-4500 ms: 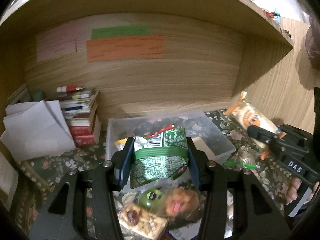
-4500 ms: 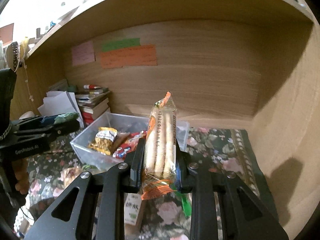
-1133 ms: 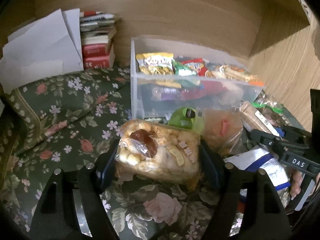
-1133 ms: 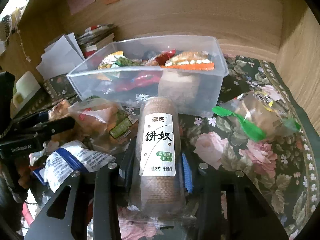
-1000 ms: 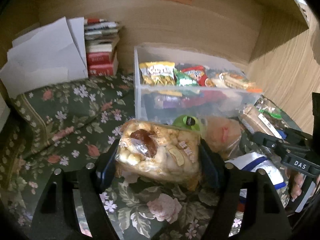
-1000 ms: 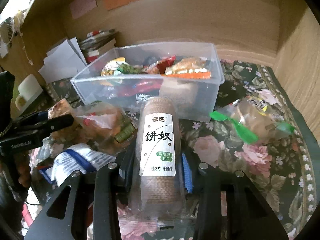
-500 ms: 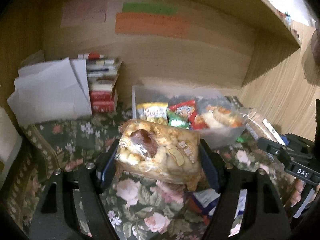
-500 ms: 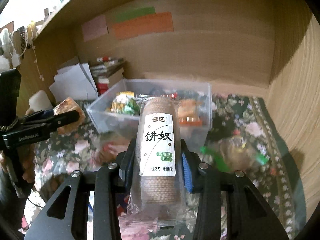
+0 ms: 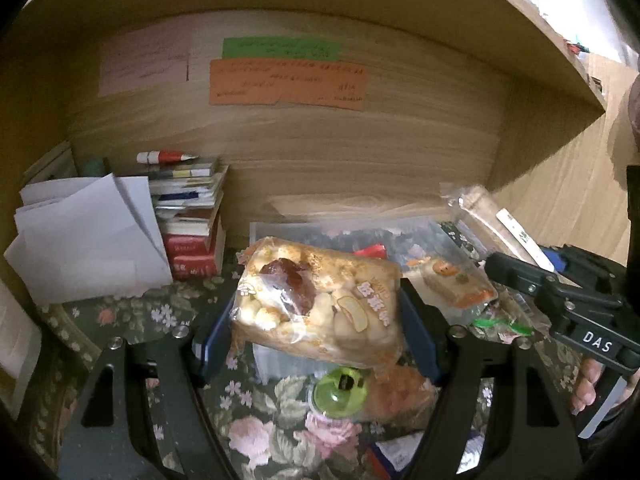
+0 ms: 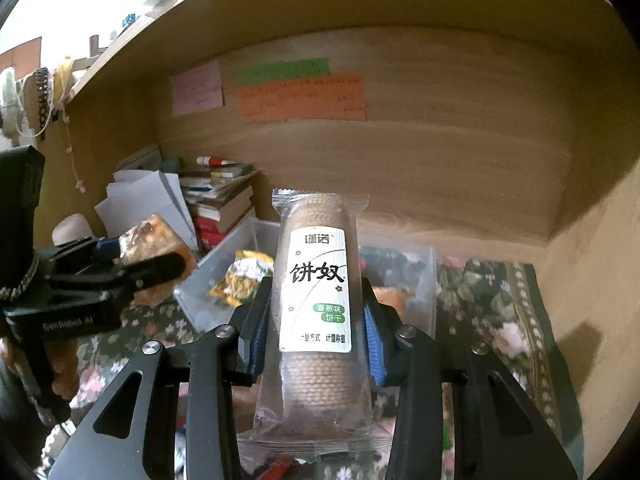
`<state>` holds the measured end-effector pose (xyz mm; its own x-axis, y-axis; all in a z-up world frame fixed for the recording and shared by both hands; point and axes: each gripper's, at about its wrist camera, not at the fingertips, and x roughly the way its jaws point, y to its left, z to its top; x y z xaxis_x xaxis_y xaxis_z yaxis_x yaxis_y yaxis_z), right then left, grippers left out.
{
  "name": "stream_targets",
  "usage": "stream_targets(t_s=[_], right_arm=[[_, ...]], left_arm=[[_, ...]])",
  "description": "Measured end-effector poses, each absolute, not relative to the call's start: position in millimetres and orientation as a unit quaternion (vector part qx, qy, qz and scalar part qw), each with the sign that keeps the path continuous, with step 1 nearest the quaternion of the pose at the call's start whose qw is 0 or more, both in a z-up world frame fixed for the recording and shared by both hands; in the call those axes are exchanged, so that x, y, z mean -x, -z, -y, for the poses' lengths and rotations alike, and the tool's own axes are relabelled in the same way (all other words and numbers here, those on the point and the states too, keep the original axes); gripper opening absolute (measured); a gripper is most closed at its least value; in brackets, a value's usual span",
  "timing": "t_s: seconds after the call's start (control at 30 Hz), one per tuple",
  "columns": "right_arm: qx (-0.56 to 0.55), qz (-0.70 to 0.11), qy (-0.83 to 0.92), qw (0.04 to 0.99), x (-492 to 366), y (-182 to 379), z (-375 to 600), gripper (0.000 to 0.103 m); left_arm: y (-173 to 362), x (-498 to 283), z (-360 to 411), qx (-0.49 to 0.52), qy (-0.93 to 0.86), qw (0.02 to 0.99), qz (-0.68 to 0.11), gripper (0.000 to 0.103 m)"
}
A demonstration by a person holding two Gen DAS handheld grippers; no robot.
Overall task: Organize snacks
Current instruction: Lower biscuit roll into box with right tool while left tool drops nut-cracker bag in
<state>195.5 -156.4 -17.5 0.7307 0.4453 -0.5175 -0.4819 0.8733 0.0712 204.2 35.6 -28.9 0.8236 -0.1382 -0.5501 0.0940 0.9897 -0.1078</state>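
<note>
Puffed-snack bag hides the clear bin (contents blurred).

A puffy clear snack bag full of pale crunchy bits, with a dark red piece at its top, is held up in the air, tilted, above the clear box. A long roll of biscuits in clear wrap, with a white label, stands almost upright. In the box lie a yellow packet and an orange packet.
</note>
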Motion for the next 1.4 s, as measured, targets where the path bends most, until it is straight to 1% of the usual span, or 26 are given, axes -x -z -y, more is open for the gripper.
stream_targets(t_s=[0.23, 0.47, 0.67, 1.03, 1.27, 1.4], right_arm=[[0.044, -0.287, -0.249, 0.924, -226, 23, 135, 0.036], [0.047, -0.33, -0.246, 0.91, -260, 47, 118, 0.036], [0.056, -0.35, -0.244, 0.903, -268, 61, 110, 0.037], [0.056, -0.332, -0.248, 0.908, -258, 47, 118, 0.038], [0.058, -0.311, -0.241, 0.917, -235, 32, 136, 0.038], [0.058, -0.302, -0.224, 0.925, -221, 27, 159, 0.043]], left_arm=[[35, -235, -35, 0.032, 0.063, 0.95, -0.303, 0.074], [52, -263, -42, 0.036, 0.064, 0.942, -0.327, 0.074], [66, -278, -46, 0.04, 0.066, 0.935, -0.346, 0.075], [58, -272, -47, 0.049, 0.063, 0.937, -0.339, 0.075], [43, -253, -41, 0.047, 0.063, 0.944, -0.32, 0.081], [38, -239, -35, 0.045, 0.063, 0.946, -0.314, 0.084]])
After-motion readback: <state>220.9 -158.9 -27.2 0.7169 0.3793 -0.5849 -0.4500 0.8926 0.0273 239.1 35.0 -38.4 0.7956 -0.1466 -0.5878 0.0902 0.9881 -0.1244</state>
